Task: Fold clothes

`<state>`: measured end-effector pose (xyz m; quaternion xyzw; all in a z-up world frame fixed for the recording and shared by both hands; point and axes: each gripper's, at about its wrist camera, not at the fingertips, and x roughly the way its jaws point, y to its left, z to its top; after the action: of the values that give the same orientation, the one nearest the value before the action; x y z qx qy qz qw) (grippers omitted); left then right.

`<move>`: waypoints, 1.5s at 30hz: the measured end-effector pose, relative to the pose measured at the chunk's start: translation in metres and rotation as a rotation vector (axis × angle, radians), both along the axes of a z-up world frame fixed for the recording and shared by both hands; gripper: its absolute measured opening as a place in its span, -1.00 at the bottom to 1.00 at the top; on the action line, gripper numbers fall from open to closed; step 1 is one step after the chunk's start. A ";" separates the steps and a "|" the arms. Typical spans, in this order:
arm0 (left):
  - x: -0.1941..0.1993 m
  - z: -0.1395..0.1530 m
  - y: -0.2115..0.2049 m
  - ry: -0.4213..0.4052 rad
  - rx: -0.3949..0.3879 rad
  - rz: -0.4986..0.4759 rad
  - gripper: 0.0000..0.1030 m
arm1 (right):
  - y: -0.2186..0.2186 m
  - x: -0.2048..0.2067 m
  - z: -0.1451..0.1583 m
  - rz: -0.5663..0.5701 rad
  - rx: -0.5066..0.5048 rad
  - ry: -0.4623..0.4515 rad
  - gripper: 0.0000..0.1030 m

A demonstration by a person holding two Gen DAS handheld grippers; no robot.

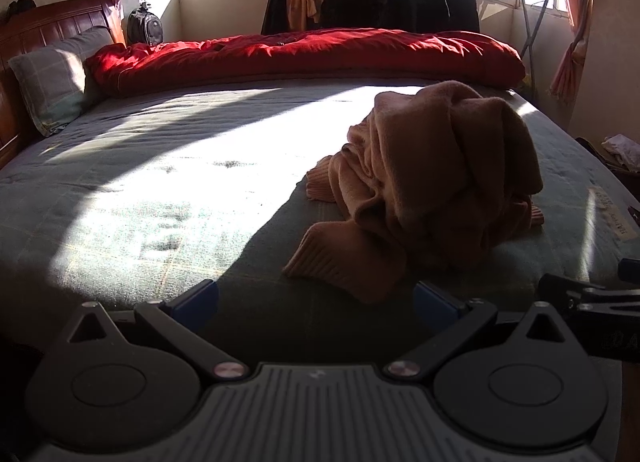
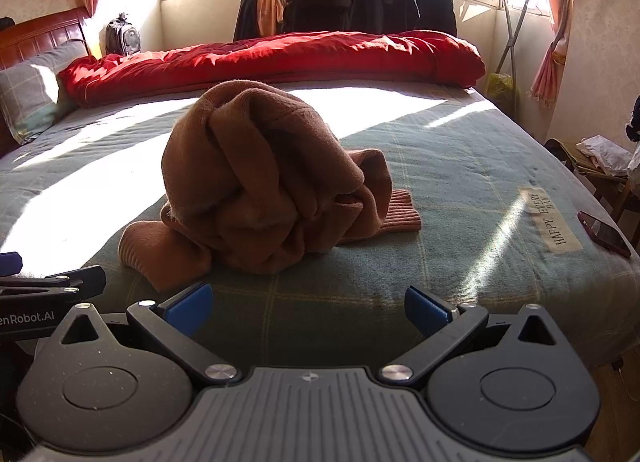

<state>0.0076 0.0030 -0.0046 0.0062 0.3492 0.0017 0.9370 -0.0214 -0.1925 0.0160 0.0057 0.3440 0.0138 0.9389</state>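
A brown sweater [image 2: 264, 182] sits crumpled in a heap on a bed [image 2: 460, 182] (grey-green cover, red quilt [image 2: 280, 58] behind). The left gripper [image 1: 316, 304] and right gripper [image 2: 308, 308] hover before it, jaws spread wide, holding nothing.

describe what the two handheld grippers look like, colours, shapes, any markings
Both match: the left gripper and the right gripper have a grey ribbed body, two round black housings, black finger arms on silver pivot bolts, and blue pads. In the right wrist view, white lettering ending "enRobot.AI" shows on the left one.
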 end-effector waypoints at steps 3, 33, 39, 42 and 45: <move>0.002 -0.001 0.002 0.003 -0.006 0.000 0.99 | 0.001 0.003 0.002 0.005 -0.001 -0.003 1.00; 0.024 -0.006 0.000 -0.023 -0.017 -0.062 0.99 | -0.006 0.038 -0.002 0.084 0.052 -0.016 1.00; 0.021 -0.005 0.002 -0.028 -0.015 -0.048 0.99 | -0.004 0.032 -0.001 0.143 0.074 -0.034 1.00; 0.020 -0.004 0.004 -0.034 -0.028 -0.042 0.99 | 0.001 0.029 -0.005 0.210 0.069 -0.029 1.00; 0.016 -0.004 0.003 -0.063 -0.014 -0.054 0.99 | 0.007 0.027 -0.010 0.290 0.072 -0.002 1.00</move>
<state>0.0238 0.0058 -0.0082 0.0089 0.3193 -0.0257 0.9472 0.0061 -0.1856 0.0061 -0.0101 0.3394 0.1615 0.9266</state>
